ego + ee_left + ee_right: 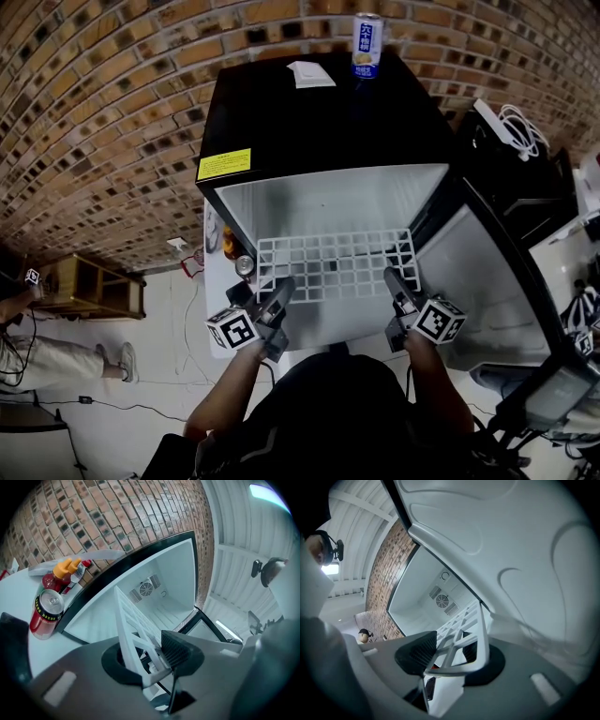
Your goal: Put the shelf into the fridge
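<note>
A white grid shelf [336,264] hangs level at the mouth of the black fridge [309,122], its far edge just inside the white interior [328,202]. My left gripper [281,287] is shut on the shelf's near left edge, and my right gripper [393,277] is shut on its near right edge. In the left gripper view the shelf [133,620] runs edge-on between the jaws of that gripper [148,656] toward the back wall fan [146,588]. In the right gripper view the shelf's corner [464,626] sits between the pads of that gripper [445,653].
The fridge door [478,272] stands open to the right. A drink can [367,44] and a white paper [310,73] lie on the fridge top. A red can [46,613] and sauce bottles [58,576] stand left of the fridge. A wooden rack [89,286] sits on the floor.
</note>
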Available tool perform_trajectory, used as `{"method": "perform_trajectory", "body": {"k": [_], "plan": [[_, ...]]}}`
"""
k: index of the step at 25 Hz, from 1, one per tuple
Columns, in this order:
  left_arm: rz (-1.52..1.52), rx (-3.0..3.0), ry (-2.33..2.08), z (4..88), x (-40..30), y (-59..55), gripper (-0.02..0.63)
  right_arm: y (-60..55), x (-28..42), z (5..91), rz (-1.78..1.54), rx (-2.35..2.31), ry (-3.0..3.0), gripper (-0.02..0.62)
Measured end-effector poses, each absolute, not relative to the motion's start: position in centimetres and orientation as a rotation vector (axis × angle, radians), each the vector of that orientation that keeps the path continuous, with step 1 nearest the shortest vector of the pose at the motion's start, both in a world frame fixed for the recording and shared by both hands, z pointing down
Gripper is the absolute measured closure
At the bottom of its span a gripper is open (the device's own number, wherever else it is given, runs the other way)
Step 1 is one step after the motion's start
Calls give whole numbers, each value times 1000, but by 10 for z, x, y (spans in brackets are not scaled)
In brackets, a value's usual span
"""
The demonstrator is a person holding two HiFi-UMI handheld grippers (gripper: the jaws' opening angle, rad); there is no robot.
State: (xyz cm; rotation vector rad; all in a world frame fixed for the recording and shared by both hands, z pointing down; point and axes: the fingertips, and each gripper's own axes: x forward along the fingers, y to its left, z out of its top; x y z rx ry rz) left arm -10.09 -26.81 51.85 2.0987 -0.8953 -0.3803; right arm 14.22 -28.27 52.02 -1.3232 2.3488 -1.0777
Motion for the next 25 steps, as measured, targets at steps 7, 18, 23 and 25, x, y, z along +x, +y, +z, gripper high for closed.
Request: {"method": "perform_trajectory", "body": {"k": [7, 18, 23, 25], "plan": [[-426, 2091, -893, 518, -104, -277, 492, -294, 141, 523, -1082, -1332, 2336, 413], [-420, 2084, -908, 522, -104, -281, 495, -307, 144, 527, -1125, -1355, 2269, 423], [-453, 2054, -944, 519, -106, -285, 495, -313, 146, 523, -1141, -1385, 2252, 433], [-455, 2026, -955, 518, -105, -284, 497, -315, 147, 522, -1145, -1414, 2225, 433]]}}
